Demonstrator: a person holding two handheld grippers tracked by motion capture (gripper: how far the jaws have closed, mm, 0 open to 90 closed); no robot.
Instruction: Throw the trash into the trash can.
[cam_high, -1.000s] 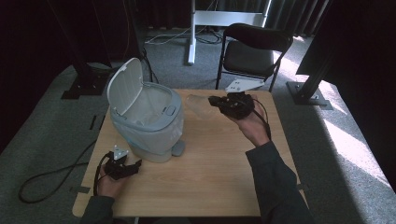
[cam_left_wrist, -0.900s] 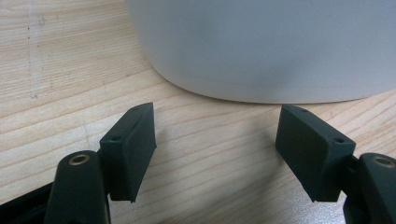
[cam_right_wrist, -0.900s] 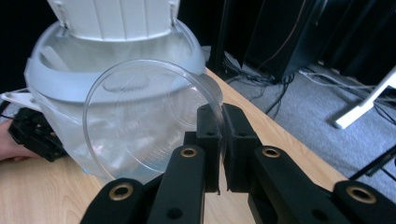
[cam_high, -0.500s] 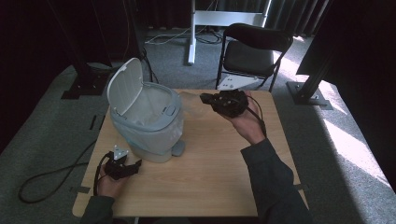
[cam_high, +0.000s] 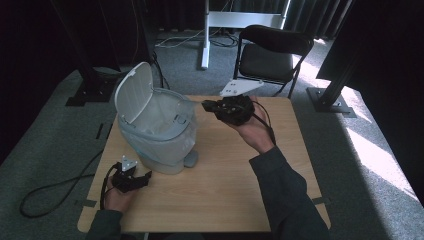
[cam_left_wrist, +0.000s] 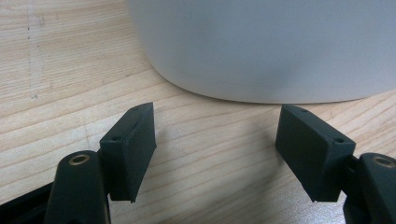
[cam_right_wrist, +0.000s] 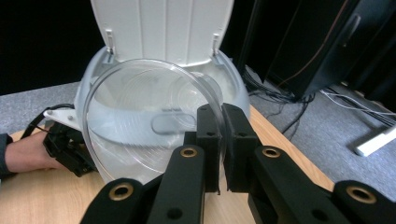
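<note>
While the person's right hand is raised over the far side of the tabletop (cam_high: 215, 200), things stand like this:

Right hand-held gripper (cam_right_wrist: 220, 149): clenched on the rim of a clear plastic lid (cam_right_wrist: 149, 121), the two black pads pressed against its edge from either side.
Clear plastic lid: round and see-through, held on edge, upright, in front of the bin's open mouth in the right gripper view.
Right hand-held gripper, from above (cam_high: 212, 106): up off the wood, pointing toward the bin, near its rim but apart from it.
White pedal bin (cam_high: 160, 132): stands on the left half of the tabletop, flip lid (cam_high: 132, 92) swung up and back, a thin plastic liner over its rim.
Left hand-held gripper (cam_left_wrist: 215, 144): released, jaws spread wide with bare wood between them, the bin's rounded base (cam_left_wrist: 261, 46) just ahead of the tips.
Left hand-held gripper, from above (cam_high: 145, 177): low on the near left corner, just beside the bin's foot.
</note>
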